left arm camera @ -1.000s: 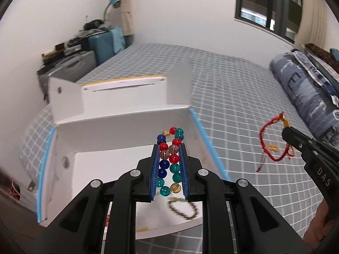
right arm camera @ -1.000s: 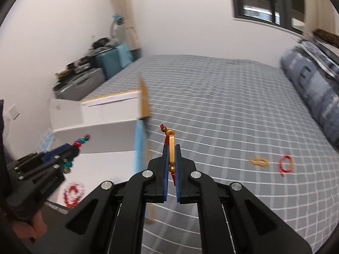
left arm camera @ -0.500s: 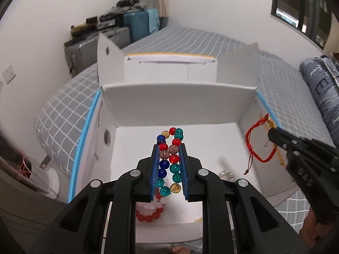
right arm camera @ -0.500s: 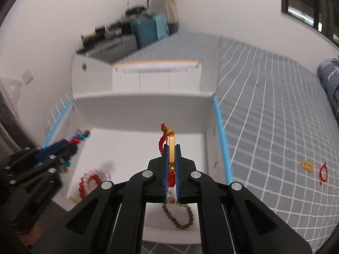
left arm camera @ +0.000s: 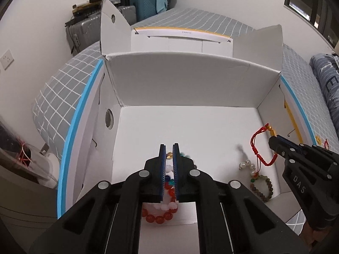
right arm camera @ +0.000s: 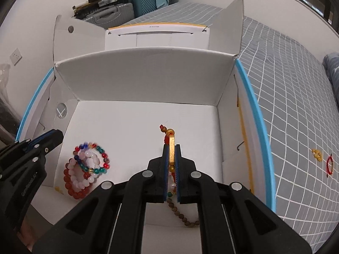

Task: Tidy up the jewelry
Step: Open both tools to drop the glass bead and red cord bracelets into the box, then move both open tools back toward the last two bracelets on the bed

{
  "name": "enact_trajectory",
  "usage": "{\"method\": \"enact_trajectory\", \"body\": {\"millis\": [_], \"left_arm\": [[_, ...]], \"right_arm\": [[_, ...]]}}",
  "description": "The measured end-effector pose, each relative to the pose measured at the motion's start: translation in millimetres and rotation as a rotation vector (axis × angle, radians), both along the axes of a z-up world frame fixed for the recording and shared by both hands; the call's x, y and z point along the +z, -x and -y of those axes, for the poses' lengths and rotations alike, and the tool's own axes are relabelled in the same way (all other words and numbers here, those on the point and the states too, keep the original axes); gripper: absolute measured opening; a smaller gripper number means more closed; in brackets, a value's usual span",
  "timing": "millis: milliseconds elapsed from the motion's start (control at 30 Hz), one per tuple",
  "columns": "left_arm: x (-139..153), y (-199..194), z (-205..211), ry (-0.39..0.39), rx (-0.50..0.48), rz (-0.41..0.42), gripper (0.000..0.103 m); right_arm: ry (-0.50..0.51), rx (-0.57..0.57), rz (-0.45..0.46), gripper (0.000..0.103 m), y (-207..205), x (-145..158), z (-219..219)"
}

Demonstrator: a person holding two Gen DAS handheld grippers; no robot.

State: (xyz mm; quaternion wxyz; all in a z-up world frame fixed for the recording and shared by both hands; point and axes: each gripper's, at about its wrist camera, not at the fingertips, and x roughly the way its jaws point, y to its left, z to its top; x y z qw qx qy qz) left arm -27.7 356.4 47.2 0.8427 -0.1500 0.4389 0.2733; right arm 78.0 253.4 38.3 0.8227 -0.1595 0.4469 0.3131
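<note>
A white cardboard box (left arm camera: 190, 80) lies open on the bed; it also shows in the right wrist view (right arm camera: 148, 76). My left gripper (left arm camera: 169, 148) hangs over the box floor, its jaws nearly closed and empty. The multicoloured bead bracelet (right arm camera: 93, 158) lies on the box floor over a red and pink bead bracelet (right arm camera: 74, 182), below the left gripper. My right gripper (right arm camera: 172, 148) is shut on a red cord bracelet with a gold bar (right arm camera: 171, 146), held over the box's right side; the cord loop (left arm camera: 260, 148) hangs from it in the left wrist view.
A brown bead bracelet (left arm camera: 261, 187) and a pearl piece (left arm camera: 246, 166) lie in the box's near right corner. A gold charm (right arm camera: 317, 154) and a small red ring (right arm camera: 329, 165) lie on the grey checked bedspread (right arm camera: 296, 84) to the right. Suitcases (left arm camera: 146, 2) stand against the far wall.
My left gripper has let go of the multicoloured bead bracelet, which now lies in the box. Both grippers have moved lower over the box floor. The right gripper still holds the red cord bracelet.
</note>
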Motion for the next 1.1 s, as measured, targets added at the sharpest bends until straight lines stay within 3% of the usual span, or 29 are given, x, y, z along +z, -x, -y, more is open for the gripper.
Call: {"method": "enact_trajectory", "body": {"millis": [167,200,233,267,300,367,533,567,700,767,1100], "left_arm": [[3,2,1,-0.018,0.009,-0.002,0.011],[4,3,2,-0.023,0.014,-0.002,0.014],[6,4,2,-0.03,0.019,0.0,0.023],[8,5,2,-0.035,0.023,0.001,0.038],[10,6,3,-0.042,0.026,0.007,0.043],[17,9,5,-0.061,0.036,0.022,0.05],[35,18,10,-0.079,0.049,0.085,0.066],[40,20,13,-0.087,0.049,0.098,0.072],[57,19,27,-0.1,0.028,0.142,0.082],[63,16,36,-0.112,0.024,0.162,0.092],[79,-7,86,-0.106,-0.076,0.204,0.097]], "right_arm": [[0.007,-0.002,-0.011,0.007,-1,-3,-3],[0.007,-0.003,-0.011,0.007,-1,-2,-3],[0.006,-0.003,-0.011,0.007,-1,-1,-1],[-0.004,-0.002,-0.01,0.014,-1,1,0],[-0.012,-0.002,-0.01,0.03,0,3,0],[-0.05,-0.005,-0.004,0.047,0,10,4],[-0.1,-0.031,0.028,0.06,0,32,20],[-0.113,-0.046,0.041,0.066,-1,38,26],[-0.156,-0.102,0.099,0.079,-3,60,51],[-0.17,-0.118,0.116,0.082,-3,70,65],[-0.162,-0.209,0.211,0.094,-3,94,133]]}}
